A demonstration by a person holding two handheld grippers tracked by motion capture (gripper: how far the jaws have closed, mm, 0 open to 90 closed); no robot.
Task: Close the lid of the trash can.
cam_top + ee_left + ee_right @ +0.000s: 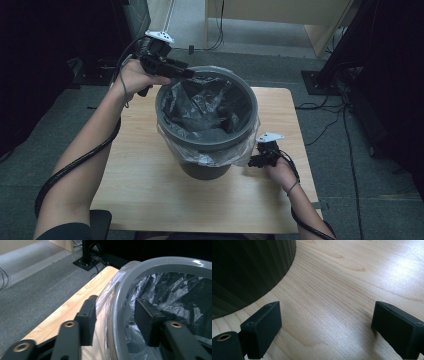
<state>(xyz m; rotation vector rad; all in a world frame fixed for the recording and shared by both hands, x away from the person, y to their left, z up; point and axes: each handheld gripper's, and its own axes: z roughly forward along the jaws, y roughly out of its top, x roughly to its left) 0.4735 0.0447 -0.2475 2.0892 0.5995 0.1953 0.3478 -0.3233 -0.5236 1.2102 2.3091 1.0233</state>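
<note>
A grey round bin (207,144) stands in the middle of the wooden table (150,185), lined with a clear plastic bag (200,107) whose edge folds over the rim. My left gripper (187,74) is at the bin's far left rim. In the left gripper view its jaws (117,320) straddle the rim (117,302), one outside against the folded bag, one inside over the liner (170,295), with gaps to the rim, so it is open. My right gripper (252,161) sits low by the bin's near right side. It (327,327) is open over bare wood beside the ribbed bin wall (244,272).
Grey carpet surrounds the table. Black stand bases and cables (325,80) lie at the back right, and light wooden furniture (280,15) stands at the back. Each gripper trails a thick black cable (75,160) along the forearm.
</note>
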